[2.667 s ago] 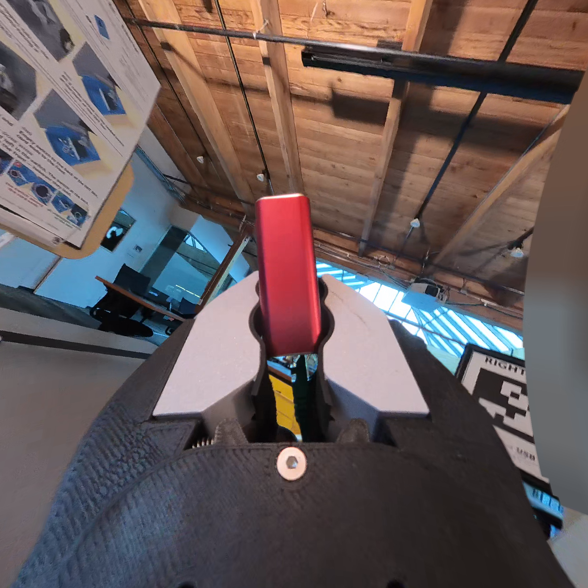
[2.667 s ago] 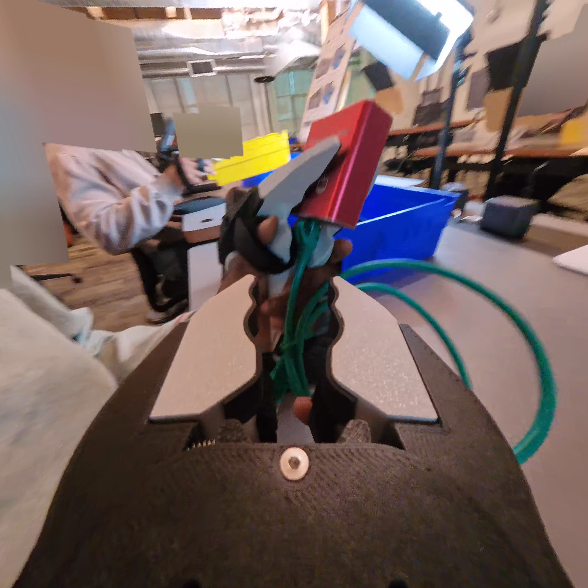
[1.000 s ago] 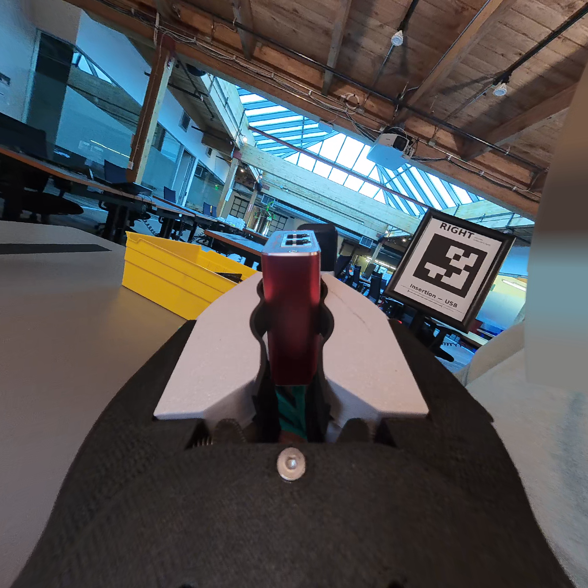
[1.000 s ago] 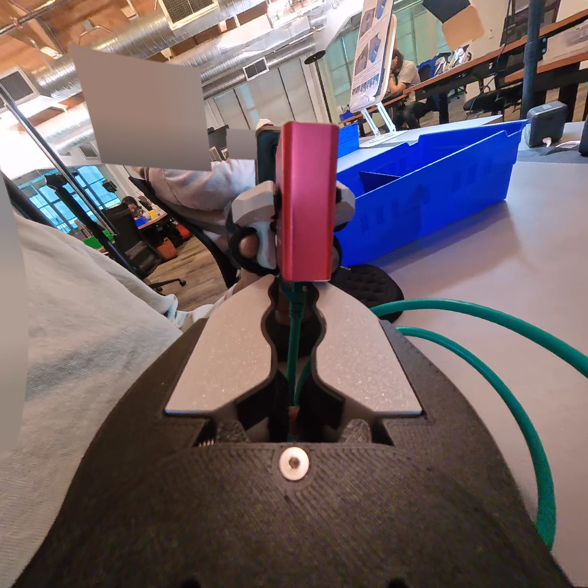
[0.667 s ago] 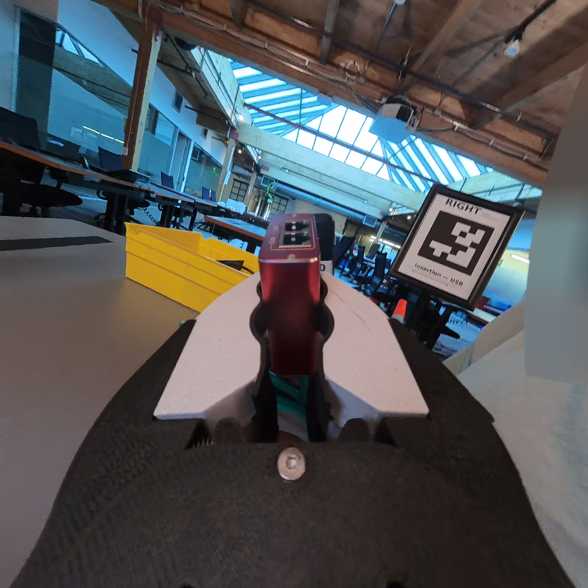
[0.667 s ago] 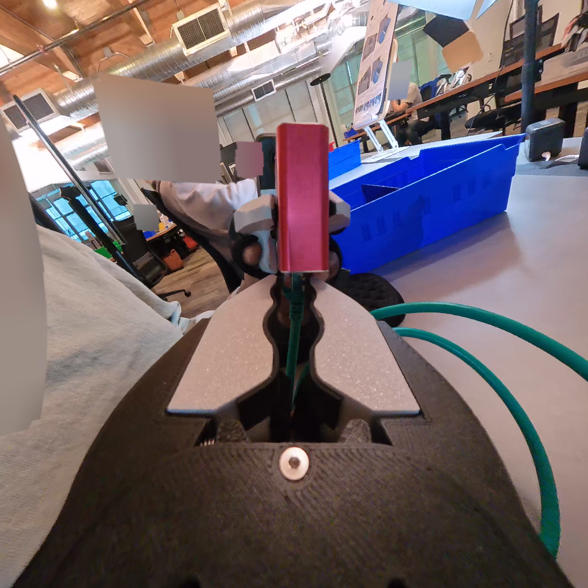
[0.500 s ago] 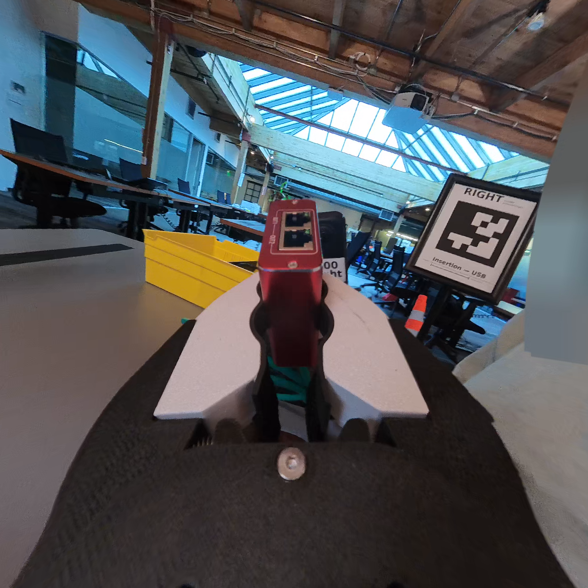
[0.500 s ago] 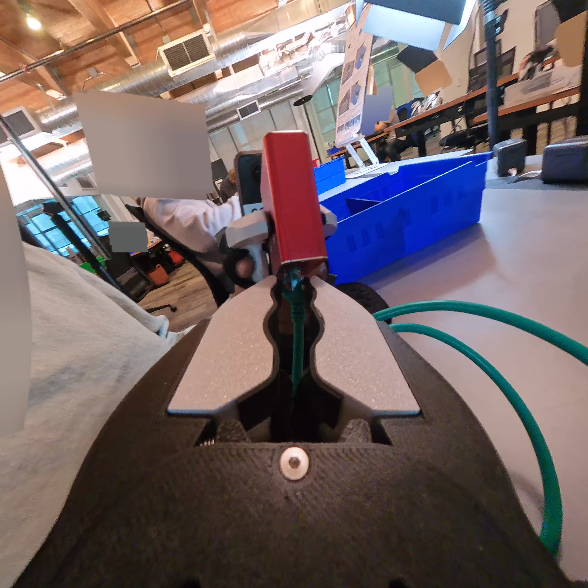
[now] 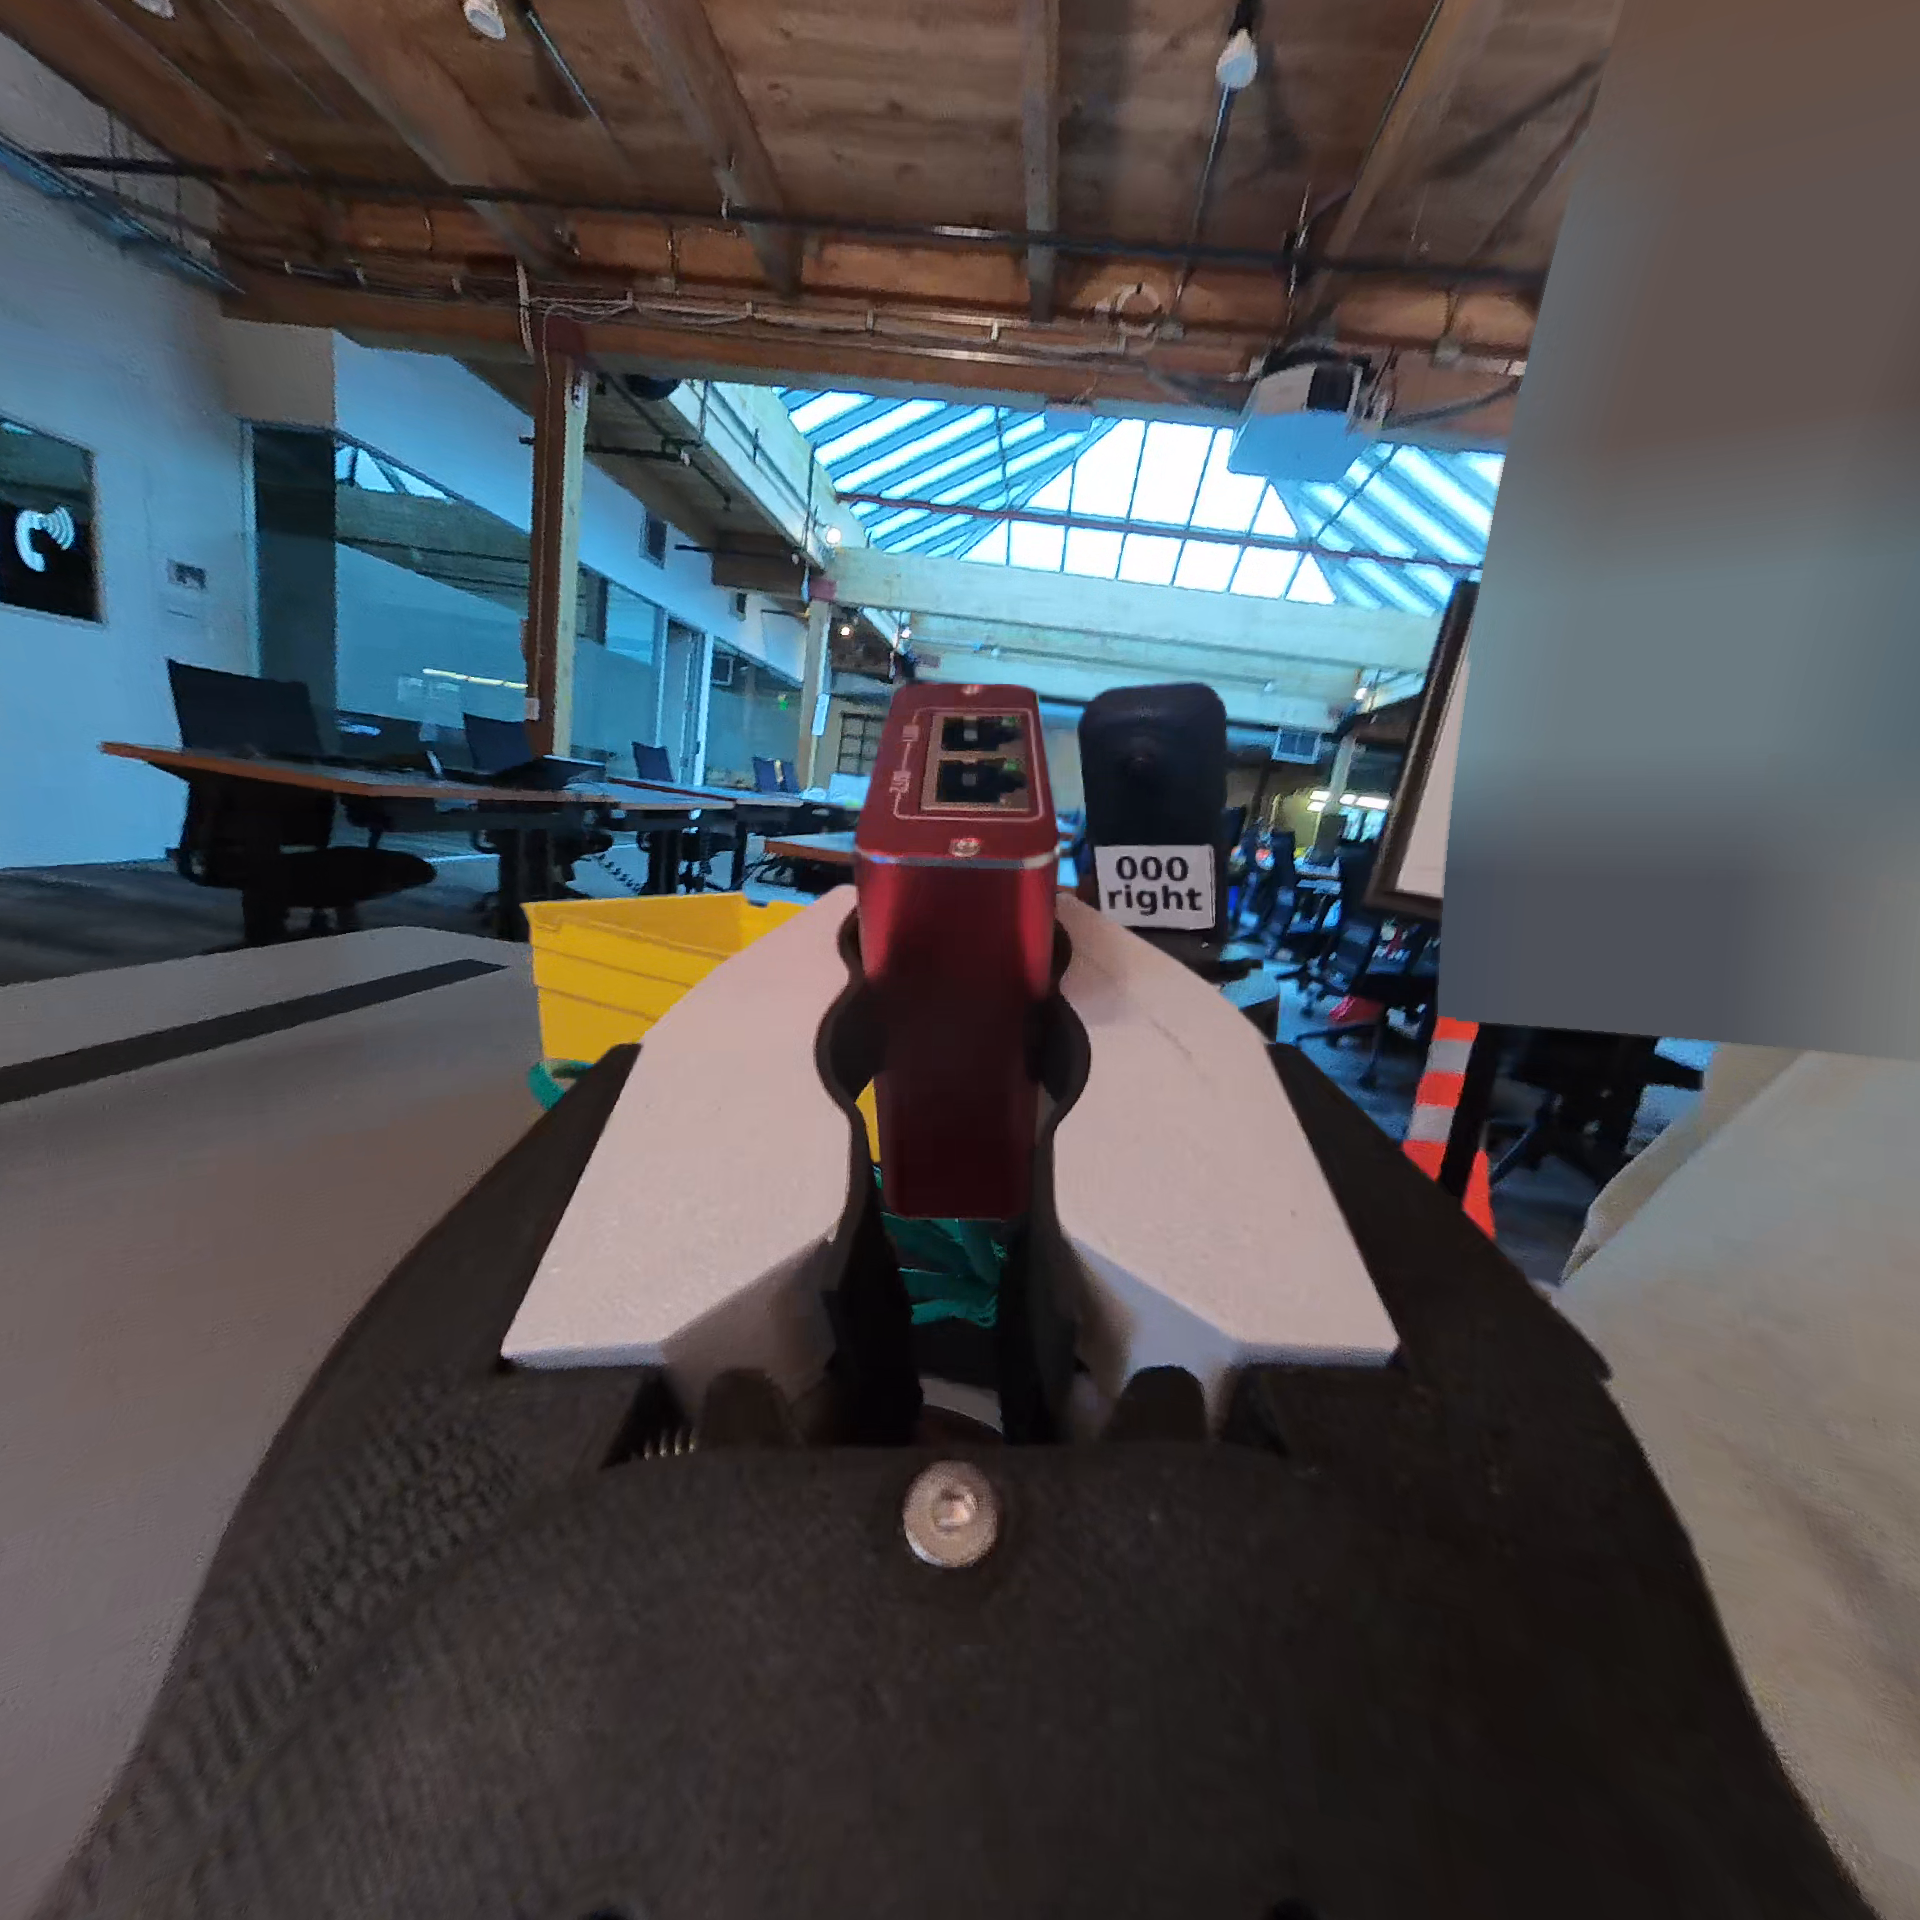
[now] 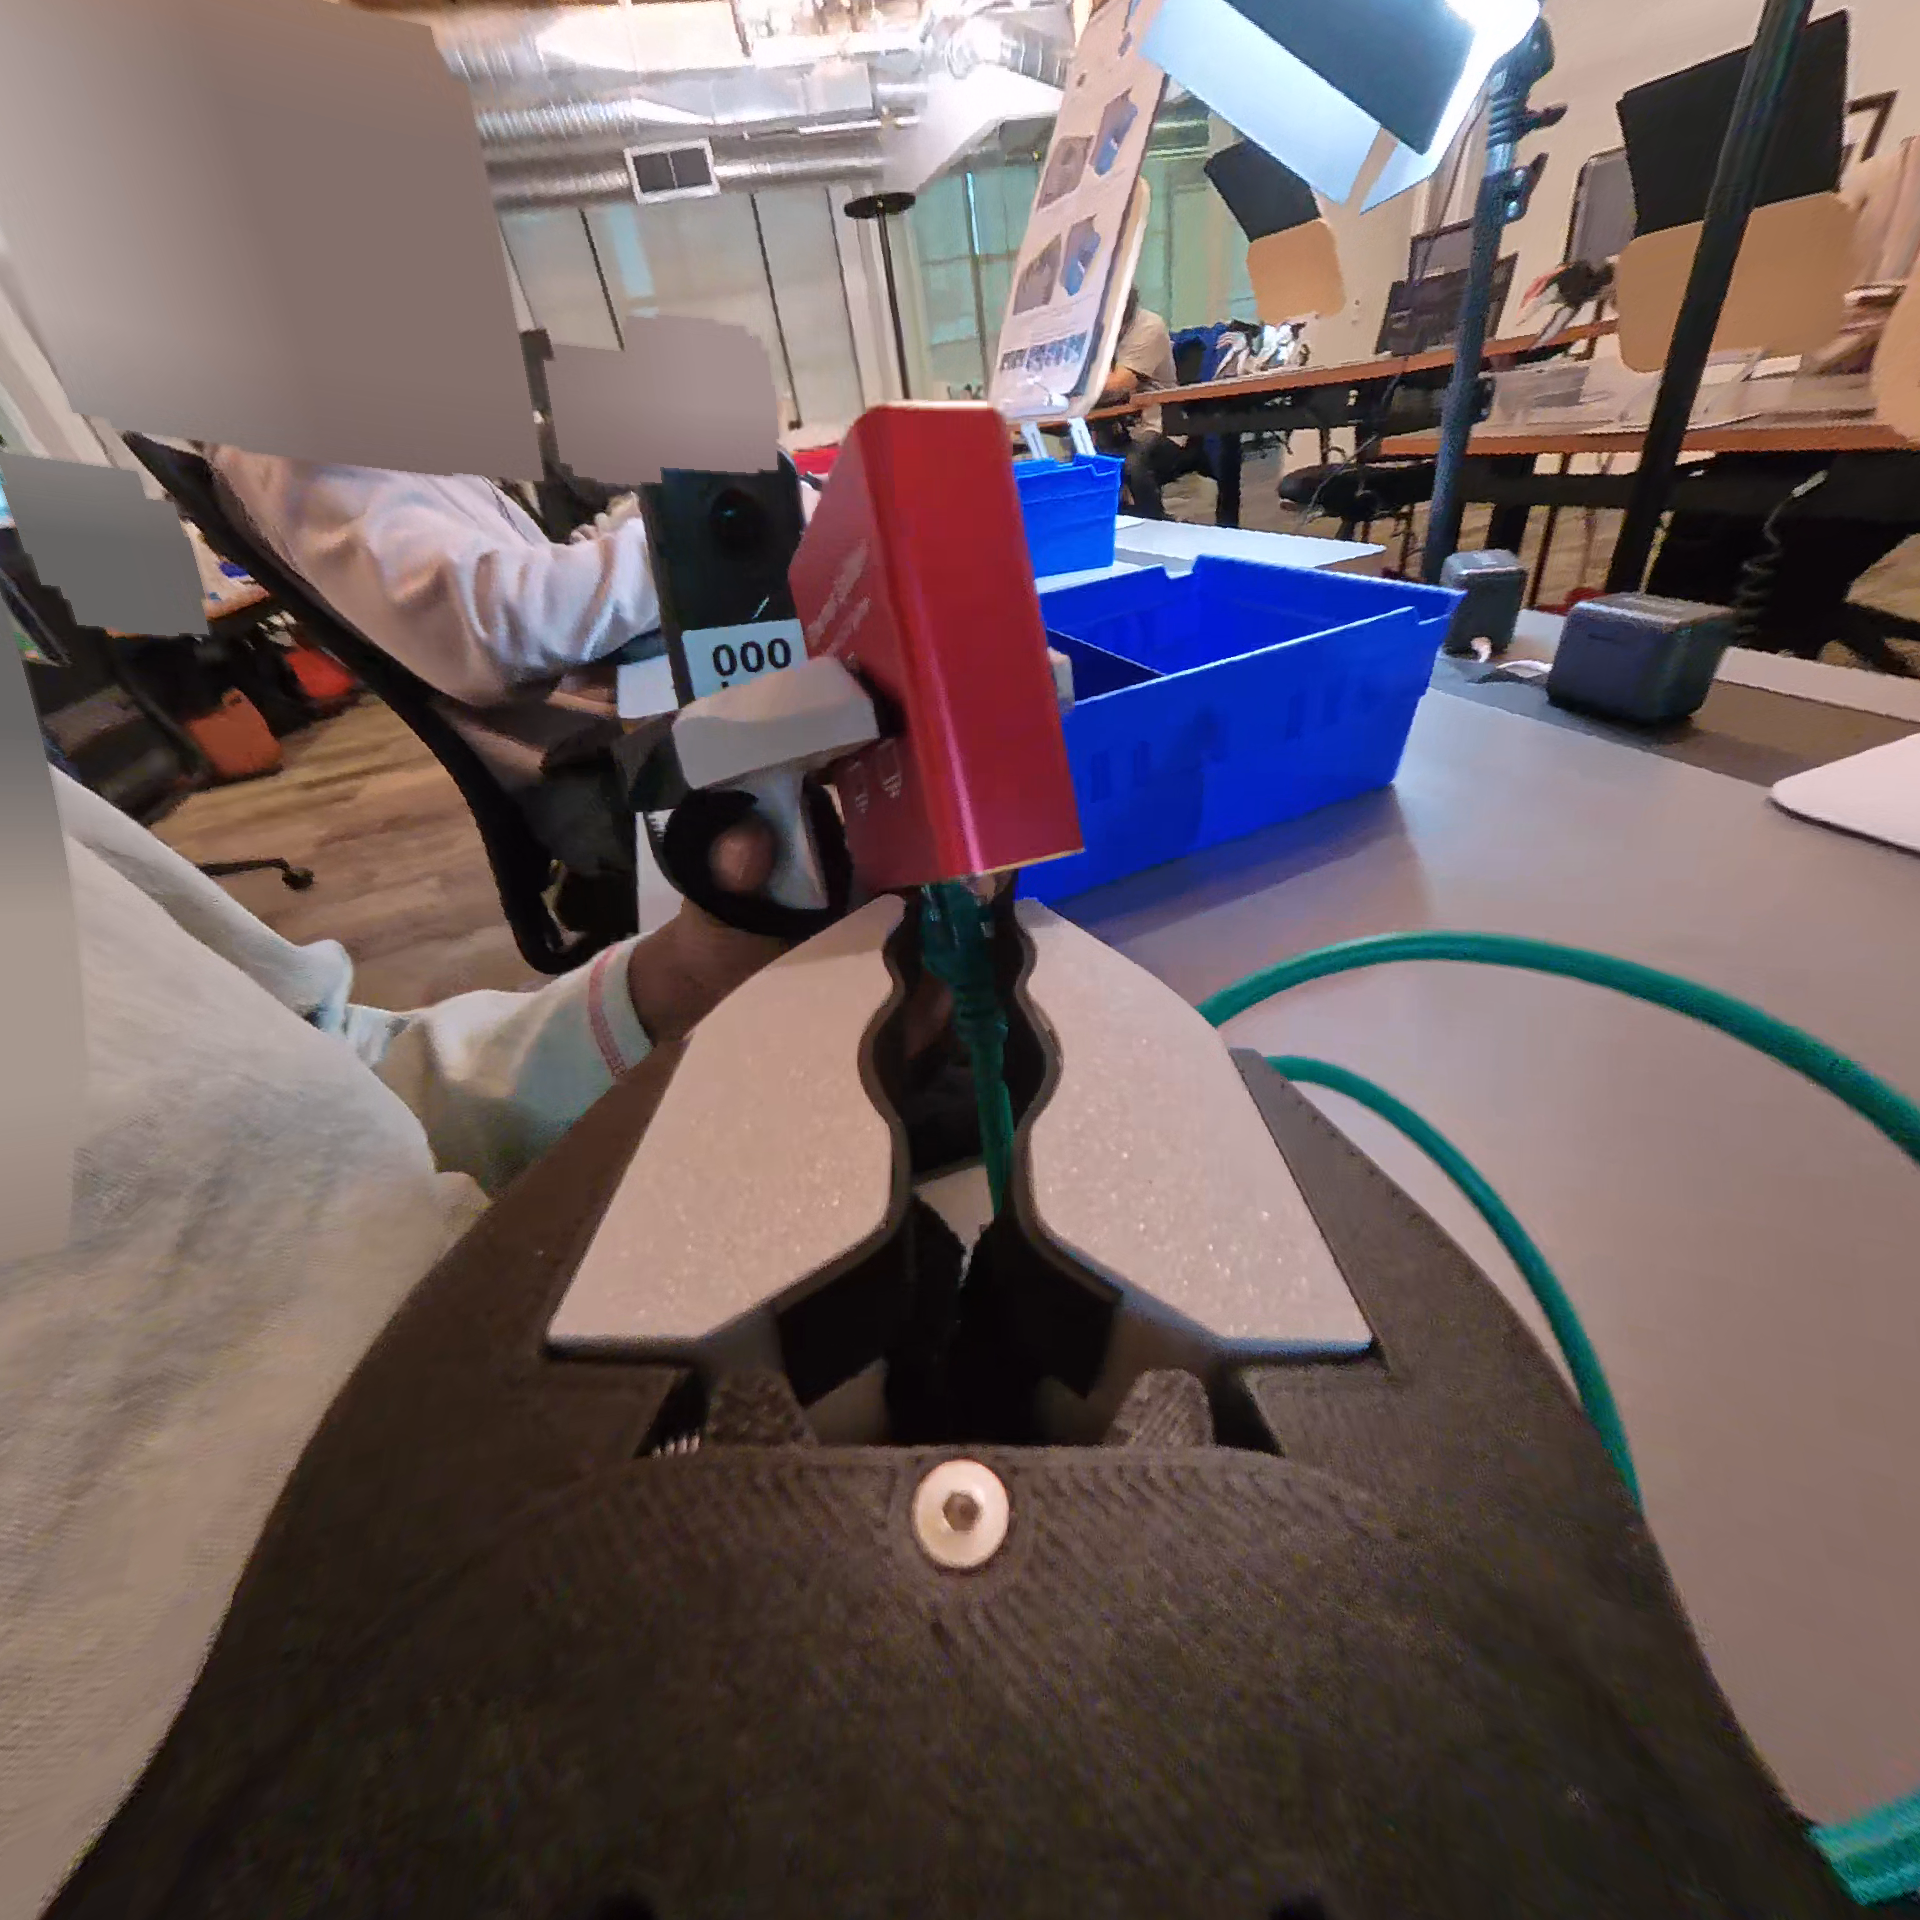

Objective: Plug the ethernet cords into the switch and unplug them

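My left gripper point(image 9: 956, 935) is shut on the red switch point(image 9: 951, 1029) and holds it upright above the table. Two empty ports point(image 9: 971, 769) show on its far end. A green ethernet cord point(image 9: 951, 1262) shows just under its near end. In the right wrist view the switch point(image 10: 935, 665) leans to the right in the left gripper point(image 10: 769, 727). My right gripper point(image 10: 956, 935) is shut on the green cord's plug point(image 10: 961, 956). The plug's tip meets the switch's lower end. I cannot tell if it is seated. The cord point(image 10: 1558, 966) loops over the table to the right.
A blue bin point(image 10: 1247, 717) stands behind the switch on the grey table point(image 10: 1558, 1091). A yellow bin point(image 9: 623, 966) stands on the left. Two dark small boxes point(image 10: 1631, 655) and a white pad point(image 10: 1860, 790) lie at the far right. A person's cream sleeve point(image 10: 208, 1195) fills the left. My two grippers' fingertips are within a few centimetres of each other.
The left gripper has tipped the switch so its port end faces its camera. In the right wrist view the switch now leans right, and more of the plug shows below it.
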`<state>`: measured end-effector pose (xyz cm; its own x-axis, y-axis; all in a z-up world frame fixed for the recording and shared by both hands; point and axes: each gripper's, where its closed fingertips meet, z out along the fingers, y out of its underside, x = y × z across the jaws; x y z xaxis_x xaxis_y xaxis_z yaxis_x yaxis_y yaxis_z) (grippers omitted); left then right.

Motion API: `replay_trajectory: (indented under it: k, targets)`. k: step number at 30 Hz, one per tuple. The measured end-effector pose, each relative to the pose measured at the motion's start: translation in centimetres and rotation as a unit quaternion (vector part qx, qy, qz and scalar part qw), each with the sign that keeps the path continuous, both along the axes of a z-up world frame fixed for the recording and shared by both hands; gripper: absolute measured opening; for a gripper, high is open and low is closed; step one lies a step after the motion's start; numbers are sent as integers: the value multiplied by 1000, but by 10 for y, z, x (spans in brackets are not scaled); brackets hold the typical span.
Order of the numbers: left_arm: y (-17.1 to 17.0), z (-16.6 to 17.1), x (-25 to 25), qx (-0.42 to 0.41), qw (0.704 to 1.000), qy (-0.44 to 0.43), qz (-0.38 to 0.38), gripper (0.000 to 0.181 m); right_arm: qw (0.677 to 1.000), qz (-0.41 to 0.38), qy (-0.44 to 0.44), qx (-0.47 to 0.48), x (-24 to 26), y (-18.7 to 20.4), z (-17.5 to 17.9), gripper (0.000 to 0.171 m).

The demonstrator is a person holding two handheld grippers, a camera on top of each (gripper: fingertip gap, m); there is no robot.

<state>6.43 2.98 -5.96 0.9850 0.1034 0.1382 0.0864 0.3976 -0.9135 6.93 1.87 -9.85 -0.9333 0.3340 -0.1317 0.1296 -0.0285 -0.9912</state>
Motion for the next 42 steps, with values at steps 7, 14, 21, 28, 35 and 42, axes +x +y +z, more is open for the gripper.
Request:
replay_trajectory:
  k: [7,14,21,28,35,42]
  targets:
    - [-74,56,8,197,979,45,-2,29,993,-111,-5,28,-37,48,-25,13]
    - [-55,34,-4,118,993,26,1,29,941,-202,240,127,-18,80,27,13]
    - [-47,28,-3,101,995,16,-12,29,886,-306,337,89,-2,167,73,13]
    - [-48,23,-15,98,995,-24,-4,29,850,-356,386,38,-2,228,112,13]
    - [-42,18,-16,73,997,-25,-1,28,799,-416,428,67,8,258,140,13]
    - [-39,15,-15,61,998,-22,2,28,808,-404,390,178,-25,276,93,13]
